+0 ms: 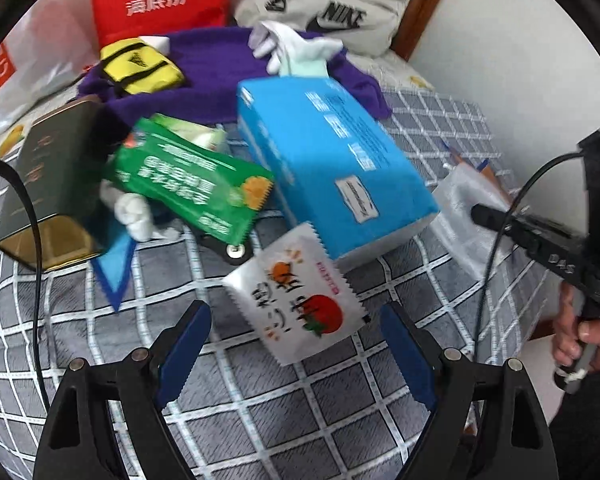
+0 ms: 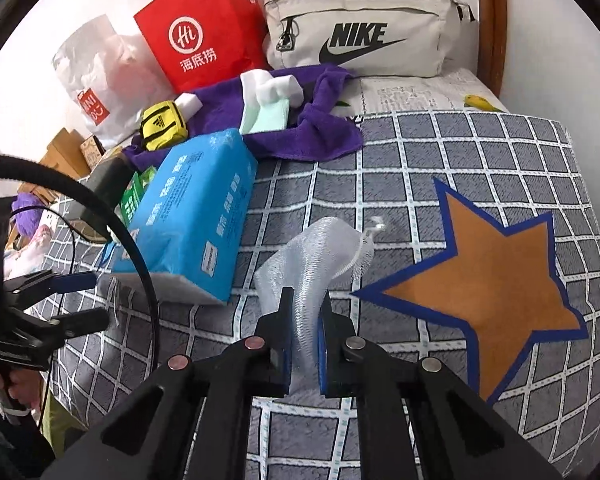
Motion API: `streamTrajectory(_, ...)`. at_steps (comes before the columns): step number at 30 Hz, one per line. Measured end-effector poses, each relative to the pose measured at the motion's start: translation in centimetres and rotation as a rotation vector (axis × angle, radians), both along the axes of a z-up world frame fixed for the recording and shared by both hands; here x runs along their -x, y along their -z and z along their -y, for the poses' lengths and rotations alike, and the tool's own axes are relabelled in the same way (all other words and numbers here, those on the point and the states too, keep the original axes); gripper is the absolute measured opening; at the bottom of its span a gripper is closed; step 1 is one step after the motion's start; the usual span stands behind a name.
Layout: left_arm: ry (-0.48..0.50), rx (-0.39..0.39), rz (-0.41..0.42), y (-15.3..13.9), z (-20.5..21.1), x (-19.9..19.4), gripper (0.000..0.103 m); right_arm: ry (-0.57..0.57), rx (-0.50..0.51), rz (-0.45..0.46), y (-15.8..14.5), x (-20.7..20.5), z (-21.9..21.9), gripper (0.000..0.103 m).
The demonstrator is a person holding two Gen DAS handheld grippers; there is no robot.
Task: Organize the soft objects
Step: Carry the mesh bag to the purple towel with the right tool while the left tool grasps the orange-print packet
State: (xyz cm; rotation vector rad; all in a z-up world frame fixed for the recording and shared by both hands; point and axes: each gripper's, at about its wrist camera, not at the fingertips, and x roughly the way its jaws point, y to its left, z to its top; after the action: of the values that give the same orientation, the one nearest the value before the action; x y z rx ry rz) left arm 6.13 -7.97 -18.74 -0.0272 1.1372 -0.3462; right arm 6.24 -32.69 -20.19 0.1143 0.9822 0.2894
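My right gripper (image 2: pixel 304 320) is shut on a translucent white mesh pouch (image 2: pixel 316 252), whose far end rests on the checked blanket (image 2: pixel 440 152). In the left wrist view the same pouch (image 1: pixel 464 196) hangs from the right gripper (image 1: pixel 484 216) at the right edge. My left gripper (image 1: pixel 296 344) is open over a white snack packet (image 1: pixel 300 300) printed with a tomato. The packet's near end shows between the fingers and the pads stand apart from it. A blue tissue pack (image 1: pixel 332 168) and a green packet (image 1: pixel 192 184) lie just beyond.
A purple towel (image 2: pixel 300 128) holds a yellow pouch (image 2: pixel 164 124) and white and mint cloths (image 2: pixel 266 112). Behind stand a red paper bag (image 2: pixel 204 28), a beige Nike bag (image 2: pixel 360 28) and a white plastic bag (image 2: pixel 96 76). A dark gold-edged box (image 1: pixel 52 184) lies left.
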Motion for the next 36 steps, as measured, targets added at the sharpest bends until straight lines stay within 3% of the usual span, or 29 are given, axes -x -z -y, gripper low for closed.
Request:
streamTrajectory(5, -0.005, -0.122, -0.011, 1.8, 2.6, -0.8, 0.082, -0.003, 0.000, -0.016, 0.6, 0.1, -0.1, 0.010)
streamTrajectory(7, -0.017, -0.177, -0.001, 2.7, 2.9, -0.9, 0.054, 0.000, -0.002, -0.021, 0.8, 0.2, 0.0, 0.010)
streamTrajectory(8, -0.022, -0.182, -0.001, 2.9, 2.7, -1.0, 0.050, 0.006, -0.004, -0.020, 0.8, 0.2, 0.1, 0.010)
streamTrajectory(9, -0.031, -0.180, -0.002, 2.9, 2.5, -1.0, 0.038, 0.007, -0.006, -0.019, 0.8, 0.2, 0.2, 0.010)
streamTrajectory(14, -0.050, -0.023, 0.004, 1.4, -0.7, -0.9, 0.011, -0.003, -0.008, -0.011, 0.4, 0.2, -0.3, 0.010)
streamTrajectory(22, -0.066, 0.001, 0.029, 0.7, -4.2, -0.2, 0.006, -0.014, -0.013, 0.005, -0.7, 0.1, -1.0, 0.009)
streamTrajectory(36, -0.063, 0.090, 0.075, -1.2, -5.9, -0.7, 0.005, -0.011, -0.072, 0.012, -2.8, 0.0, -0.7, 0.008)
